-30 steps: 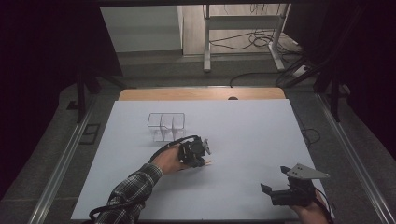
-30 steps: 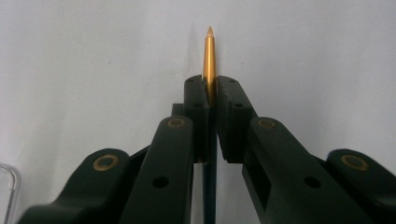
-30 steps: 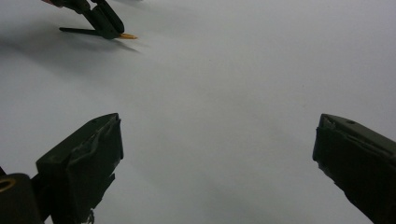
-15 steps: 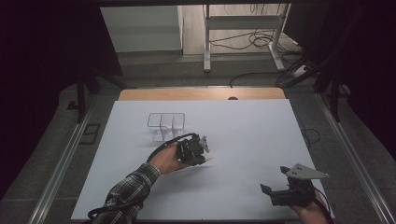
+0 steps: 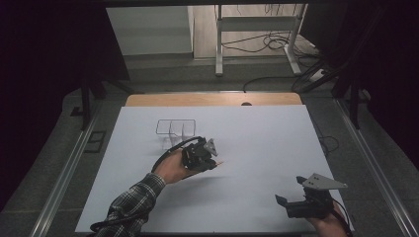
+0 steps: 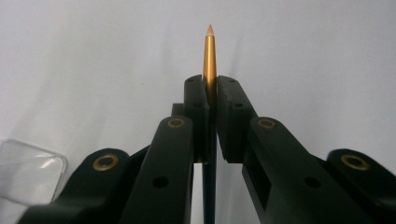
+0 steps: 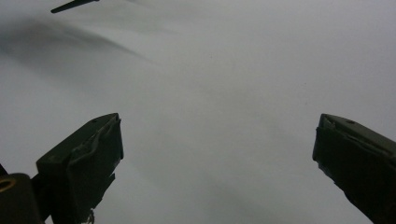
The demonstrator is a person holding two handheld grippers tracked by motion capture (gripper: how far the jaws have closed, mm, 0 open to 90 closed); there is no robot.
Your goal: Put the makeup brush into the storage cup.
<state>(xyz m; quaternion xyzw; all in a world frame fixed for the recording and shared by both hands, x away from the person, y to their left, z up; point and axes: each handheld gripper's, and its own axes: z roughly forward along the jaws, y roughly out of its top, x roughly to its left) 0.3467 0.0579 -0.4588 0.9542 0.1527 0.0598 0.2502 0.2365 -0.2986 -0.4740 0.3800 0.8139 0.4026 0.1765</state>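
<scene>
A slim gold-tipped pen [image 6: 209, 56] is clamped between the closed jaws of the left gripper [image 5: 210, 157], its long axis running straight out ahead, with the clear divided organizer [image 5: 176, 129] just beyond, while the right gripper [image 5: 289, 195] is held agape, well apart.

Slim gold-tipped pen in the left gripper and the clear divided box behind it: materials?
Slim gold-tipped pen: probably metal, satin gold with a smooth sheen; the lower barrel looks black. Clear divided box: likely transparent plastic or acrylic, since the table shows through and its edges glint.
</scene>
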